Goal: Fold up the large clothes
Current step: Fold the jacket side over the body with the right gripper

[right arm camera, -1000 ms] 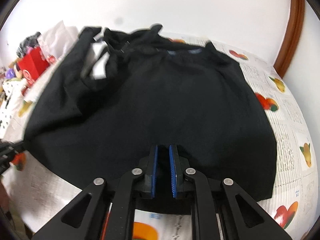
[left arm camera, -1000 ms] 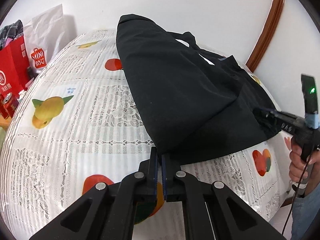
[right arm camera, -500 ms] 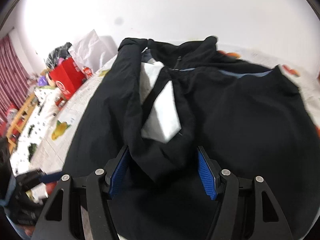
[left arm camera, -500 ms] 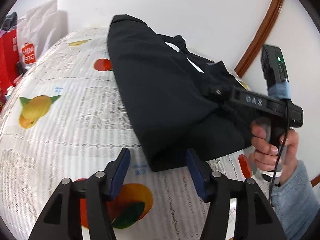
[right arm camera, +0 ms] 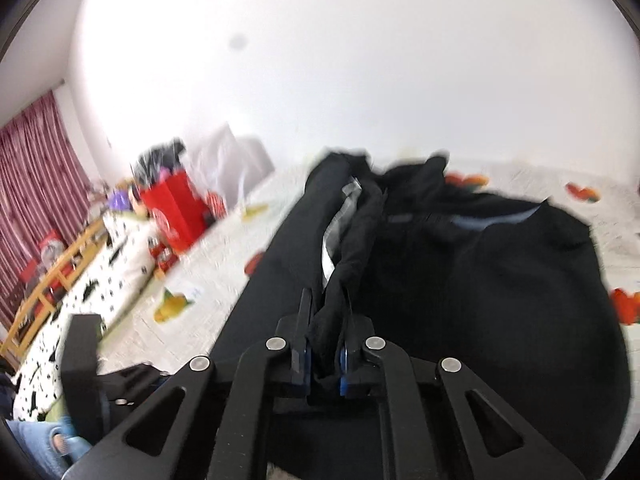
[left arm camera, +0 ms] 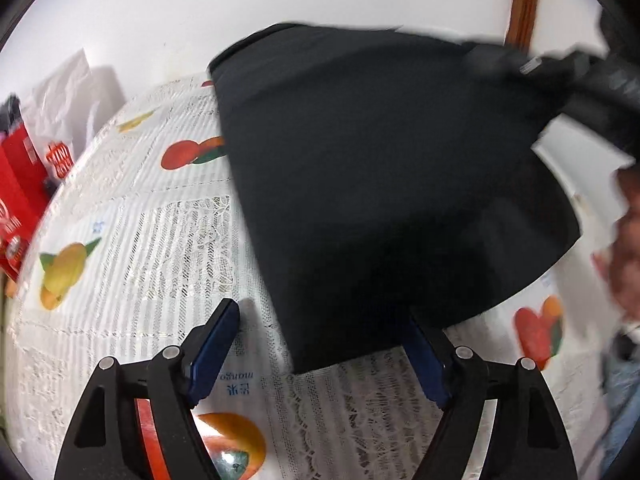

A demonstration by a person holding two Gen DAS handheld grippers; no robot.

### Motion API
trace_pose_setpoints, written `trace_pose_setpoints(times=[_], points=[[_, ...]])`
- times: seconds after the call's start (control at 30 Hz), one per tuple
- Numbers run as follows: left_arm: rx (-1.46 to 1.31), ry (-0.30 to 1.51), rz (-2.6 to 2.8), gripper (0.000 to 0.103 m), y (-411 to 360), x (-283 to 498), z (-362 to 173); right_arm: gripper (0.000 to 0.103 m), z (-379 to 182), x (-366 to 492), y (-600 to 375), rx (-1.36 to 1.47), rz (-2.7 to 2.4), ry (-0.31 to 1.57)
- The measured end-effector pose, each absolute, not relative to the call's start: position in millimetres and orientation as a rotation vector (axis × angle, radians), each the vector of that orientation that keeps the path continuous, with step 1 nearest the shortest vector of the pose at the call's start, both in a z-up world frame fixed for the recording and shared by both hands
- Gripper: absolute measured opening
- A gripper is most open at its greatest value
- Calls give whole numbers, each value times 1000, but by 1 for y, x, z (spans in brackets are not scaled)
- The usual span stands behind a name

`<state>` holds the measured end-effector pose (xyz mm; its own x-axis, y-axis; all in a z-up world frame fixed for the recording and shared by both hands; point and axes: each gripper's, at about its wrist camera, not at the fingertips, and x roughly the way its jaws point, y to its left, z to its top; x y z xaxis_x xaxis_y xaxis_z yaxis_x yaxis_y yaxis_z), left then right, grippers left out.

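Observation:
A large black garment (left arm camera: 380,184) lies on the fruit-print lace tablecloth (left arm camera: 152,240). In the left wrist view my left gripper (left arm camera: 320,344) is open, its blue pads on either side of the garment's near corner, holding nothing. The right gripper's body (left arm camera: 560,72) shows blurred at the upper right, lifting a fold of the cloth. In the right wrist view my right gripper (right arm camera: 324,332) is shut on a bunched fold of the black garment (right arm camera: 480,280), raised above the table. A white-grey lining strip (right arm camera: 336,232) shows along the fold.
Red shopping bags (left arm camera: 20,184) and a white bag (left arm camera: 76,96) stand at the table's left end; the red bag also shows in the right wrist view (right arm camera: 176,208). A wooden door frame (left arm camera: 524,0) is behind. A spotted cushion on a wooden bench (right arm camera: 80,276) lies left.
My right gripper has closed on a fold of the garment and lifted it, drawing cloth up and across. My left gripper stays open and has moved closer to the near corner.

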<state>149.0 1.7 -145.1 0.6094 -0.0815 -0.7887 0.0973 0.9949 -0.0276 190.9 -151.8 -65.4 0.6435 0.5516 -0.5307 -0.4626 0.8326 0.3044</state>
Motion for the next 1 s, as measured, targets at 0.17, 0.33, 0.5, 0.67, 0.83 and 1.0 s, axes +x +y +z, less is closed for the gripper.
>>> trace_pose_setpoints(times=[0.17, 0.33, 0.5, 0.67, 0.83, 1.0], points=[[35, 907, -90, 79, -1, 151, -145, 8, -58, 168, -218, 239, 496, 544], [27, 904, -110, 76, -4, 151, -142, 8, -89, 163, -259, 299, 375, 622], [-4, 889, -194, 75, -9, 142, -136, 9, -116, 167, -268, 266, 284, 703], [32, 879, -216, 75, -25, 140, -134, 20, -127, 168, -276, 232, 255, 753], [32, 886, -233, 75, -42, 146, -137, 49, -132, 172, -268, 176, 273, 804], [32, 909, -245, 75, -62, 156, -144, 52, -141, 181, -259, 147, 278, 831]])
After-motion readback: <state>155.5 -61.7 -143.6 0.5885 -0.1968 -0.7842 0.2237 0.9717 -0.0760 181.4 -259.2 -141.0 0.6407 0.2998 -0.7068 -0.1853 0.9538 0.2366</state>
